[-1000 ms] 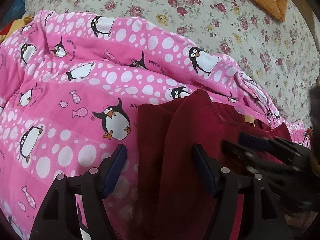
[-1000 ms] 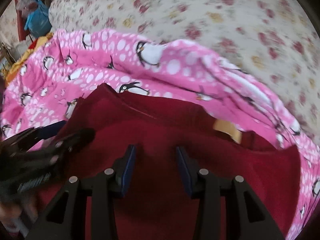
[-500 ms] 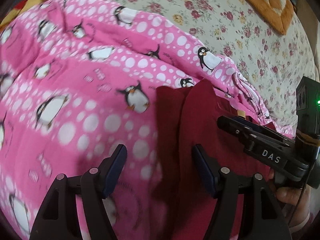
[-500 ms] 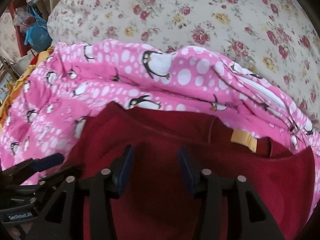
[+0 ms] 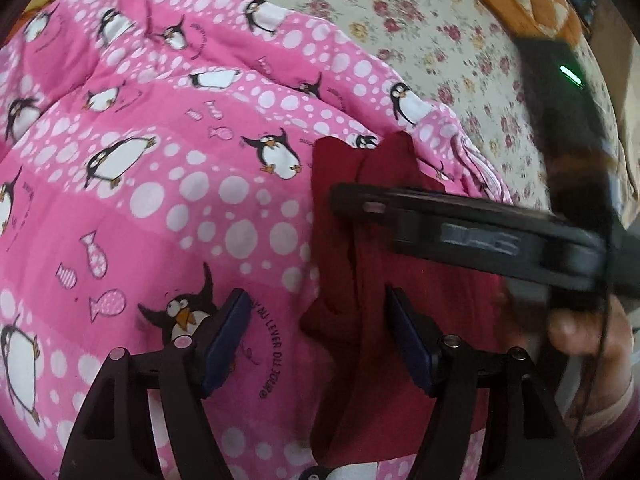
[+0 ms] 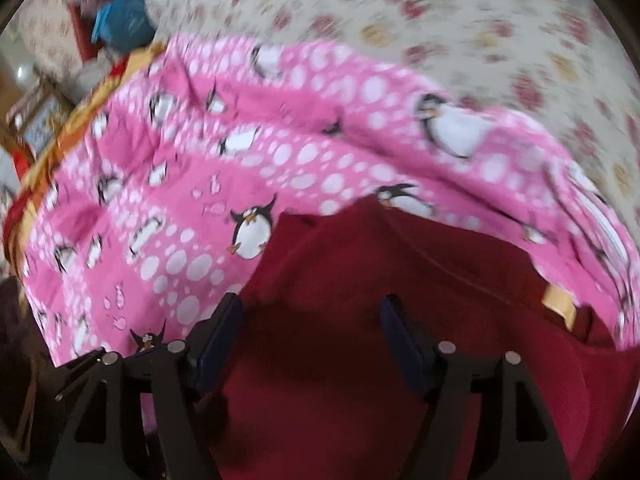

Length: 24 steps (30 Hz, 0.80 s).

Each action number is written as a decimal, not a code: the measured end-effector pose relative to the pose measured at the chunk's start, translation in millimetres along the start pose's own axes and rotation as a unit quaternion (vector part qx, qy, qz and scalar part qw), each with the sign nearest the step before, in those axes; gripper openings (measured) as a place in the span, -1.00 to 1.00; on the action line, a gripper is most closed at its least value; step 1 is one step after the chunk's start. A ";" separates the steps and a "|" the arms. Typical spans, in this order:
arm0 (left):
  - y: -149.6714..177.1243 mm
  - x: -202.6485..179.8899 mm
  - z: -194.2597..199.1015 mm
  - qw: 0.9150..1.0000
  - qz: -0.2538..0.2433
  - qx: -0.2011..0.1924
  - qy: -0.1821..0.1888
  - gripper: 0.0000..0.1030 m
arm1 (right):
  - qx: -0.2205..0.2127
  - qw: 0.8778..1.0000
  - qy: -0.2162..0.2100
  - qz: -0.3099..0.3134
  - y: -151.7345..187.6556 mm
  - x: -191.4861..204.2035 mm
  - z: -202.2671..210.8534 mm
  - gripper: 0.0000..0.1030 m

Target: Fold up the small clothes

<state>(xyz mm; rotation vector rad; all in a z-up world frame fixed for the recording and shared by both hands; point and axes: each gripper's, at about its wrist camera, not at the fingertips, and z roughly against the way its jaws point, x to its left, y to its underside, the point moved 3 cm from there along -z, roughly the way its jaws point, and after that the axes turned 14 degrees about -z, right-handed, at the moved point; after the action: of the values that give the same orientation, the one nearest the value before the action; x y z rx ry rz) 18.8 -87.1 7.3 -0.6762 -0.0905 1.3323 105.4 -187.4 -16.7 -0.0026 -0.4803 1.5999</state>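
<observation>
Dark red knit garment (image 5: 380, 280) on pink penguin-and-white-dot quilt (image 5: 160, 200); cream rose-print bedsheet (image 5: 440, 40) at 12 o'clock.

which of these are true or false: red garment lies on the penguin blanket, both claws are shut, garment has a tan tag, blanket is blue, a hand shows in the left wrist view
1. The red garment lies on the penguin blanket. True.
2. Both claws are shut. False: the left claw and the right claw stand open, the right one having just been opening, its pads not pressing the cloth below.
3. The garment has a tan tag. True.
4. The blanket is blue. False: it is pink with white dots.
5. A hand shows in the left wrist view. True.
</observation>
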 end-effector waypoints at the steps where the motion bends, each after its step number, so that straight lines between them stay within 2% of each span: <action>1: 0.2 0.5 -0.4 1.000 -0.003 0.001 0.002 0.23 | 0.006 1.000 0.007 0.004 -2.6 4.5 -6.6 0.59; 3: -0.5 1.5 -2.3 1.000 -0.002 0.000 0.005 0.29 | 0.016 1.000 0.019 0.012 -6.3 10.8 -20.0 0.69; 5: -1.7 1.4 -4.7 1.000 0.000 -0.001 0.007 0.33 | 0.017 0.999 0.036 0.018 -6.8 13.2 -29.2 0.69; 6: -2.3 0.4 -5.7 1.000 -0.002 -0.003 0.006 0.35 | 0.007 0.999 0.041 0.021 -5.6 13.9 -30.1 0.60; 7: -3.0 -1.4 -6.9 1.000 -0.004 -0.005 0.002 0.36 | -0.002 0.999 0.042 0.023 -5.2 13.7 -29.1 0.37; 8: -3.4 -3.6 -8.2 1.000 -0.008 -0.006 -0.002 0.39 | -0.015 0.999 0.041 0.025 -3.0 11.5 -25.3 0.25; 10: -4.8 -10.0 -11.7 1.000 -0.018 -0.008 -0.006 0.40 | -0.023 0.999 0.011 0.023 -1.1 4.9 -13.9 -0.43; 13: -6.7 -20.8 -15.2 0.999 -0.031 -0.007 0.005 0.40 | -0.038 0.999 -0.034 -0.003 -2.4 -9.5 11.9 -0.66; 14: -7.4 -23.4 -16.2 0.999 -0.034 -0.007 0.012 0.29 | -0.051 0.997 -0.055 -0.016 -2.8 -16.5 25.0 -0.67; 15: -8.0 -27.5 -17.0 0.999 -0.037 -0.008 0.028 -0.07 | -0.058 0.996 -0.069 -0.026 -3.7 -21.1 33.0 -0.68; 16: -8.6 -33.0 -18.6 0.998 -0.042 -0.005 0.045 -0.20 | -0.061 0.994 -0.081 -0.035 -4.6 -25.3 38.6 -0.68; 18: -8.6 -38.6 -18.1 0.998 -0.051 -0.007 0.044 -0.46 | -0.062 0.991 -0.104 -0.060 -4.2 -38.0 47.1 -0.68; 21: -9.1 -52.5 -15.7 0.996 -0.079 -0.012 0.037 -0.68 | -0.064 0.988 -0.115 -0.081 -1.1 -53.0 51.8 -0.68; 24: -9.8 -61.7 -15.3 0.995 -0.100 -0.016 0.023 -0.73 | -0.068 0.986 -0.120 -0.092 1.2 -61.0 53.4 -0.68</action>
<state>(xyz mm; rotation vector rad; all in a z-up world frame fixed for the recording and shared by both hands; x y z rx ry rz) 17.7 -150.3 19.1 -0.7045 -0.1394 1.1238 94.9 -261.7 14.1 0.1283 -0.7549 1.3905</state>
